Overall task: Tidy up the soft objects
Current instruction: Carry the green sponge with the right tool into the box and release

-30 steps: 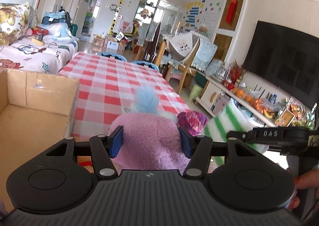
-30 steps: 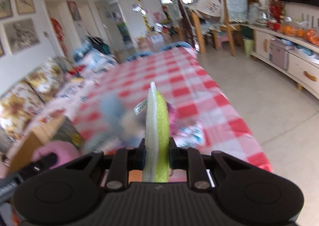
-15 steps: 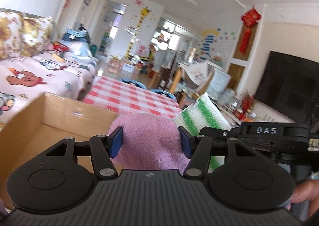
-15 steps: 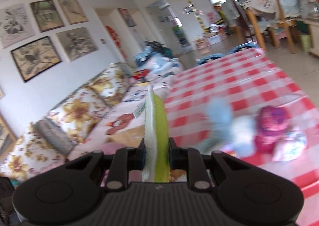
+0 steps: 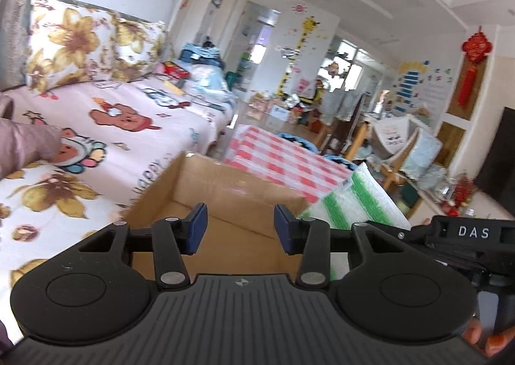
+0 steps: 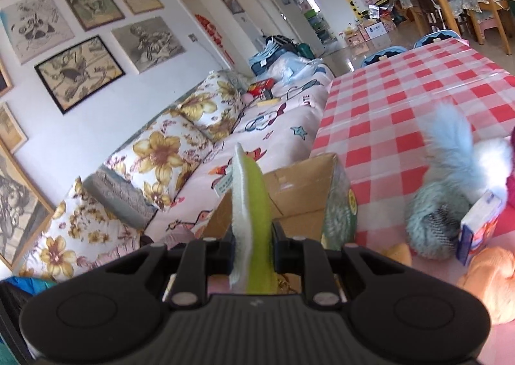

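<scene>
Hovering over the open brown cardboard box (image 5: 225,201), the left gripper (image 5: 238,229) had its blue-padded jaws spread wide with nothing between them, and through the gap its camera looked straight onto the box's bare floor and far wall. Just right of the box in that view stood the green-and-white striped sponge cloth (image 5: 354,201), broad face on, with the right gripper's black body beside it and fingertips of a hand (image 5: 482,337) at the lower right edge. The right wrist view showed the same cloth (image 6: 251,220) edge-on, a thin yellow-green and white slab standing upright, clamped between the jaws of the right gripper (image 6: 252,236), which were closed tight against both its faces. Only this camera showed the soft things lying right of the box on the red-and-white checked tablecloth (image 6: 402,101): a fluffy pale blue and white plush toy (image 6: 450,191), a small white and orange carton (image 6: 476,229) leaning against it, and an orange fuzzy item (image 6: 489,278) nearest the camera. Only the left camera caught the dark television screen (image 5: 502,152) far right of the box. Left of the box, both views showed the sofa under its cartoon-printed cover (image 5: 106,126) with yellow-flowered cushions (image 6: 161,152).
</scene>
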A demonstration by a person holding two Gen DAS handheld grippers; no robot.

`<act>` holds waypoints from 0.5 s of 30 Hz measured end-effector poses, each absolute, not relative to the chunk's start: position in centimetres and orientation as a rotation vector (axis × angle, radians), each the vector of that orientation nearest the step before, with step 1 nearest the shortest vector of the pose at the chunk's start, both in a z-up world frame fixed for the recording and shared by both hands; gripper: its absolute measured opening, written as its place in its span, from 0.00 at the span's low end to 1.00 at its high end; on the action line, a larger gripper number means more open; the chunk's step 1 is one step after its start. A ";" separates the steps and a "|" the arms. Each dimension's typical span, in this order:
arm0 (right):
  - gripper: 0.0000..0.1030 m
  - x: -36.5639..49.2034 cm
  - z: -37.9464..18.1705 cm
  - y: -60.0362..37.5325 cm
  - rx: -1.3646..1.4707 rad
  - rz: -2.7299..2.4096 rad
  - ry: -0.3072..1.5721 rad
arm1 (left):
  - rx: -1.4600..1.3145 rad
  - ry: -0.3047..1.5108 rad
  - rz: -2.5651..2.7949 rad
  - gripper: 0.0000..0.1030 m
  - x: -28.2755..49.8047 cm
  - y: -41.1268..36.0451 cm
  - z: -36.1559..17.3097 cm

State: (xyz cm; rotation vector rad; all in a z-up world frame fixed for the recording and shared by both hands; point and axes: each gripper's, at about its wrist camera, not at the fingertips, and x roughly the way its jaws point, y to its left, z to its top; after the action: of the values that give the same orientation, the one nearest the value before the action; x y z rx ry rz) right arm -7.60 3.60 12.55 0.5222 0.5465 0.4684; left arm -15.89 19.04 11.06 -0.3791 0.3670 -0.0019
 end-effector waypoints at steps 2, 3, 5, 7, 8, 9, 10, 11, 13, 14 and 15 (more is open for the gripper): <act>0.17 -7.5 12.3 4.3 0.504 0.469 0.557 | -0.390 0.386 0.020 0.51 -15.8 19.4 11.0; 0.18 -7.3 12.1 4.6 0.499 0.470 0.565 | -0.393 0.391 0.031 0.52 -15.7 19.5 11.0; 0.18 -6.9 11.8 5.1 0.496 0.475 0.585 | -0.388 0.391 0.052 0.53 -16.0 19.2 11.0; 0.18 -6.4 11.2 5.7 0.498 0.478 0.608 | -0.387 0.389 0.061 0.56 -16.5 19.0 11.1; 0.18 -6.3 10.8 5.9 0.504 0.480 0.622 | -0.388 0.389 0.062 0.57 -16.7 18.9 11.1; 0.19 -6.1 10.5 6.2 0.511 0.485 0.639 | -0.389 0.388 0.065 0.59 -16.7 18.9 11.0; 0.20 -6.0 10.2 6.5 0.512 0.489 0.652 | -0.387 0.389 0.068 0.60 -16.8 18.8 11.0; 0.22 -6.0 10.0 6.9 0.502 0.491 0.660 | -0.386 0.390 0.071 0.63 -16.8 18.7 11.0; 0.31 -6.1 9.8 7.8 0.442 0.507 0.675 | -0.386 0.396 0.073 0.70 -16.9 18.5 10.9; 0.45 -6.3 9.9 8.2 0.409 0.512 0.677 | -0.386 0.397 0.073 0.75 -16.8 18.6 10.8; 0.58 -6.5 9.9 8.5 0.378 0.512 0.679 | -0.384 0.398 0.072 0.79 -16.9 18.4 10.9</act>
State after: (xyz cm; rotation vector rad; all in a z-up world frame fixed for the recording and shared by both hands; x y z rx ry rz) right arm -6.55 8.53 9.93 0.3780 0.6786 0.5123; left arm -16.89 18.40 10.87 -0.3838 0.3980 0.0720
